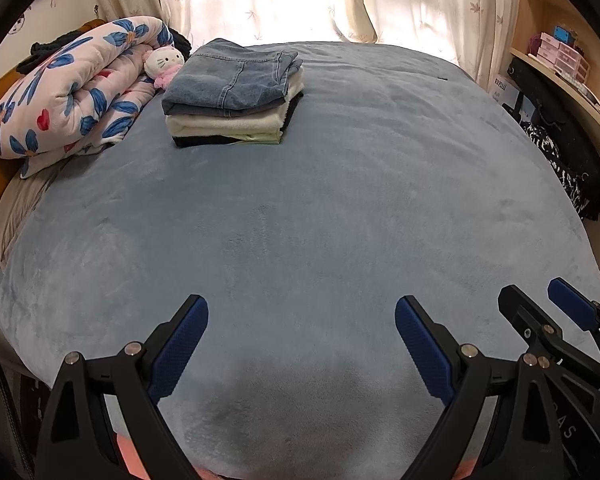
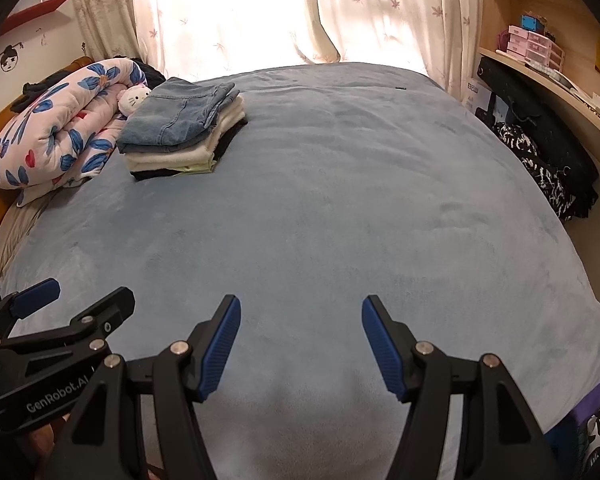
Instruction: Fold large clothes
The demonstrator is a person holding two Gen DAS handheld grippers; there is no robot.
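1. Both tongs hang over the near edge of the bed, side by side and empty: the left tongs (image 1: pixel 302 344) stand wide apart with nothing between their blue pads, and the right tongs (image 2: pixel 301 346) are apart too, a little narrower, also gripping nothing.
2. Beyond them the blue fleece blanket (image 1: pixel 320 208) lies bare across the whole middle of the bed; no unfolded garment shows on it in either view.
3. Far from the tongs, toward the bed's left back corner, sits the stack of folded clothes (image 1: pixel 232 96): folded jeans (image 2: pixel 178 114) on top, cream, pale green and dark pieces under them.
4. Just left of the stack, touching or nearly so, are a white cat plush (image 1: pixel 164 65) and a rolled floral quilt (image 1: pixel 72 84).
5. Right of the bed, a heap of dark clothes (image 2: pixel 548 164) lies beside the wooden shelves (image 2: pixel 540 52); my guess is that the next garment comes from there.
6. Risks, as I judge them: pinching the fleece blanket together with a garment and dragging it; reaching across and toppling the stack; a large garment spread too close to the stack and pushing it into the quilt.
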